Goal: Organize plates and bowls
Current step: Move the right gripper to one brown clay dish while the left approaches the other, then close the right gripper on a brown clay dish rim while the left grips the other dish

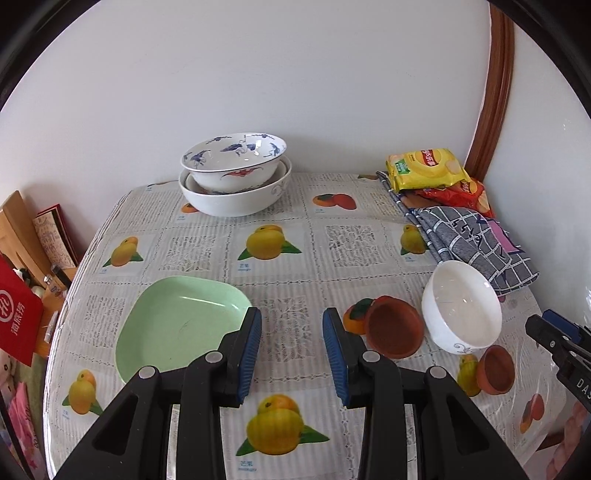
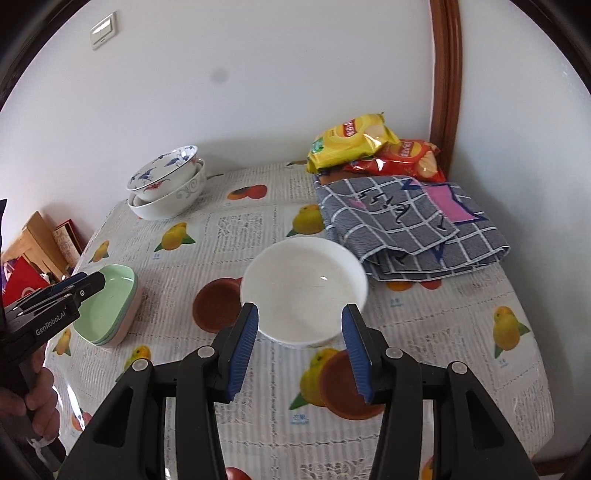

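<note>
Home dining corner: fruit-print tablecloth (image 1: 280, 236), stacked bowls (image 1: 233, 173), snack bags (image 2: 354, 144), folded towel (image 2: 410, 225), wall switch (image 2: 104, 29).

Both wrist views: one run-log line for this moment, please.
left gripper: open, empty, beside green plates | right gripper: open, empty, facing white bowl | bowl stack: far edge | brown saucers: loose

Bare desk (image 1: 291, 254) lies open mid-scene between green plate (image 1: 177, 325) at left and brown saucer (image 1: 393, 328) at right. White bowl (image 2: 304, 288) touches that saucer; second saucer (image 2: 347, 387) sits near it. Stacked bowls (image 1: 234, 173) block far left; folded cloth (image 2: 410, 225) and snack bags (image 2: 373, 151) block far right.
</note>
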`<control>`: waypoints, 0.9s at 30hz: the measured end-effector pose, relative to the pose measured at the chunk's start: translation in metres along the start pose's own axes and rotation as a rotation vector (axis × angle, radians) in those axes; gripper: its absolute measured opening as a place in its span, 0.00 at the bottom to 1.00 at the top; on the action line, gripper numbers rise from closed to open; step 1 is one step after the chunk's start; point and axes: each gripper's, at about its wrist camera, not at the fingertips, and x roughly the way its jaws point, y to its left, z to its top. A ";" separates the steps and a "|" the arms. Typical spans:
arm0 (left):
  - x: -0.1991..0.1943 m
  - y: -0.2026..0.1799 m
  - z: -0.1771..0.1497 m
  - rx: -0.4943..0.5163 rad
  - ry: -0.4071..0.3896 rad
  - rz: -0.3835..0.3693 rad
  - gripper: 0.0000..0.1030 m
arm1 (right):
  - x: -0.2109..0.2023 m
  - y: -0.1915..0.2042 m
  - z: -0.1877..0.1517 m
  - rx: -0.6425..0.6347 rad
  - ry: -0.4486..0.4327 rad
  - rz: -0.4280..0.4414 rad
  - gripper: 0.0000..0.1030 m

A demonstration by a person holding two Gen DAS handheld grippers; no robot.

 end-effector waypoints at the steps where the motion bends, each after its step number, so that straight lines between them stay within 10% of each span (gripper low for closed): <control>1: 0.001 -0.004 0.000 -0.004 0.002 -0.007 0.32 | -0.001 -0.006 -0.002 0.001 0.006 -0.011 0.46; 27: 0.100 -0.061 -0.011 -0.022 0.242 -0.090 0.32 | 0.057 -0.071 -0.063 0.104 0.151 -0.032 0.43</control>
